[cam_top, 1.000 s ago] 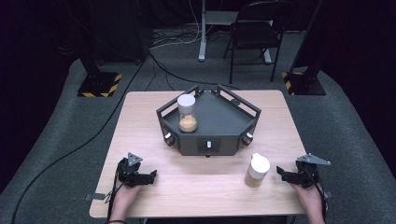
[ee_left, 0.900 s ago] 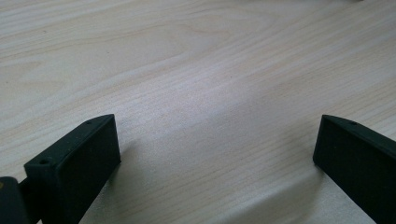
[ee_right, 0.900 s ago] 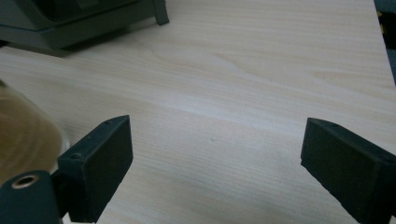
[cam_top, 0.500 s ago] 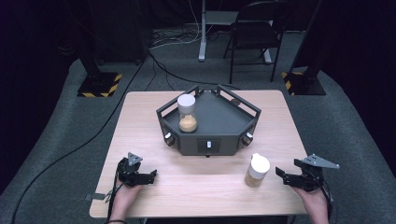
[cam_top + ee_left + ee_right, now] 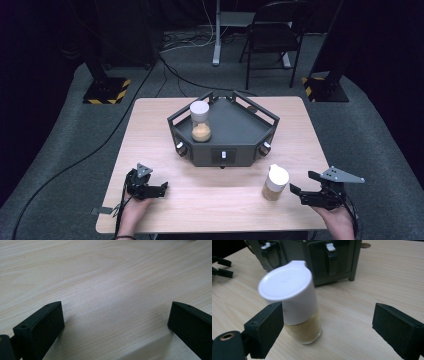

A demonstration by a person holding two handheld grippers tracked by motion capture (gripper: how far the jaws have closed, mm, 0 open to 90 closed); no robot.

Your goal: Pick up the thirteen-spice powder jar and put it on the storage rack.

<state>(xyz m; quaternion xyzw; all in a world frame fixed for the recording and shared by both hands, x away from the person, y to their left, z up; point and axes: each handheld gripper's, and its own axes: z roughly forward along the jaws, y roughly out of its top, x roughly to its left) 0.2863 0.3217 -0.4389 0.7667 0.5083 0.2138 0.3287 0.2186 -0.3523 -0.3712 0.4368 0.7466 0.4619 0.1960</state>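
Pale wood-grain table (image 5: 165,125) on grey carpet, with dark surroundings, a chair (image 5: 272,35) and floor cables behind it; all places below are given relative to the white-capped jar (image 5: 275,182).

Right gripper (image 5: 306,189): held in the person's right hand (image 5: 336,215) just to the right of the white-capped jar, at about the jar's level near the table's front edge. Its jaws stand wide and grip nothing. In the right gripper view (image 5: 324,327) the jar stands ahead of the jaws and toward the left one, its glass base on the wood and clear of both pads as far as can be told.

White-capped jar: upright on the table, glass body part-filled with a pale yellowish content, white cap with a small spout.

Dark angular tray (image 5: 235,150): behind and to the left of the jar, near it but apart, with knobs and a latch on its front faces. A second jar (image 5: 200,121), white-capped with an orange-tan filling, stands upright in the tray's left part.

Left gripper (image 5: 161,189): well to the left of the jar, resting low on the table in the person's left hand (image 5: 134,212). Its jaws are spread wide over bare wood (image 5: 115,322).
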